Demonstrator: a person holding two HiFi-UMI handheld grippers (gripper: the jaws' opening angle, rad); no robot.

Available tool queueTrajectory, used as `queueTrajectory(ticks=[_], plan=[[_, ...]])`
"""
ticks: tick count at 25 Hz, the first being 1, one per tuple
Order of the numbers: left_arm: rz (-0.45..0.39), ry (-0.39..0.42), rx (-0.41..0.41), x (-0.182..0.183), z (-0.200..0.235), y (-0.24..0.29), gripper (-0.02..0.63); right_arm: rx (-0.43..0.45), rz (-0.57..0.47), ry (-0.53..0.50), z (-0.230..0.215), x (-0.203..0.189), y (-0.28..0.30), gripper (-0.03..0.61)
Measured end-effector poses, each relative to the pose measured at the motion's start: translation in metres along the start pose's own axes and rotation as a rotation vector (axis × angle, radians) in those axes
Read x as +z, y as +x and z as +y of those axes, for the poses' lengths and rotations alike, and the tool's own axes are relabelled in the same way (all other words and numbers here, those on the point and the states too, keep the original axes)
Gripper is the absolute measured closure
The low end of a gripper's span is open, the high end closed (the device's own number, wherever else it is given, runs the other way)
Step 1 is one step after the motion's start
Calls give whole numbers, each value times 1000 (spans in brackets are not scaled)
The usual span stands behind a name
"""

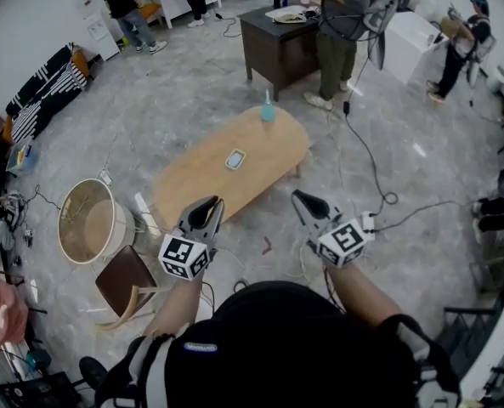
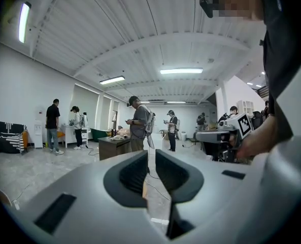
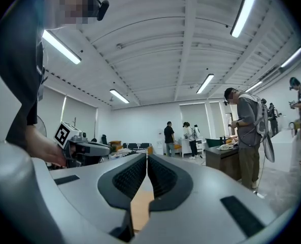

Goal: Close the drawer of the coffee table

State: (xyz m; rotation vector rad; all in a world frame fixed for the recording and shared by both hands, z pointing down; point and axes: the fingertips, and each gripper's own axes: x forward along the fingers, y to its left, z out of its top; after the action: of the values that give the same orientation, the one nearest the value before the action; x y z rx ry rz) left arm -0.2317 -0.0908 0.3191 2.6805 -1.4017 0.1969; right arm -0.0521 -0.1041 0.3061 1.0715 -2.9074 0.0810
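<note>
Before the coffee table (image 1: 209, 172), left gripper (image 1: 211, 204) jaws stand barely apart, empty; right gripper (image 1: 299, 199) jaws meet.

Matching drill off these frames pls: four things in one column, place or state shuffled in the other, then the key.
1. bottle
2. left gripper
3. right gripper
4. desk

A. jaws together
B. dark, a person standing at it
C. on the far end of the table
D. jaws slightly apart, nothing between

Pairs: 1-C, 2-D, 3-A, 4-B
</note>
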Motion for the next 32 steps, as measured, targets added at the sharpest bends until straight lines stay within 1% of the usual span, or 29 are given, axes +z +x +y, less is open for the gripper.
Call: queueTrajectory(ticks=[6,10,13,16,19,21,26,29,32], plan=[[-23,16,-122,30,-20,-10,592,92,-42,-52,31,37,19,568],[-41,30,-188,49,-30,-21,607,137,-42,-54,49,52,24,568],[-46,70,-192,63,-30,-25,607,167,-47,-56,59,65,27,568],[-62,86,-201,73,-33,-30,607,177,-79,-62,65,77,24,568],[-65,116,-217,79,-36,-32,607,180,-123,-34,68,88,21,568],[-62,131,-223,80,-36,-32,607,186,-119,-30,70,89,21,568],[-68,111,-257,77,-39,-31,607,226,-97,-2,84,91,20,568],[-59,114,-276,71,-41,-30,607,247,-81,5,94,86,18,569],[-59,108,-295,70,-41,-29,607,249,-72,-15,93,81,19,569]])
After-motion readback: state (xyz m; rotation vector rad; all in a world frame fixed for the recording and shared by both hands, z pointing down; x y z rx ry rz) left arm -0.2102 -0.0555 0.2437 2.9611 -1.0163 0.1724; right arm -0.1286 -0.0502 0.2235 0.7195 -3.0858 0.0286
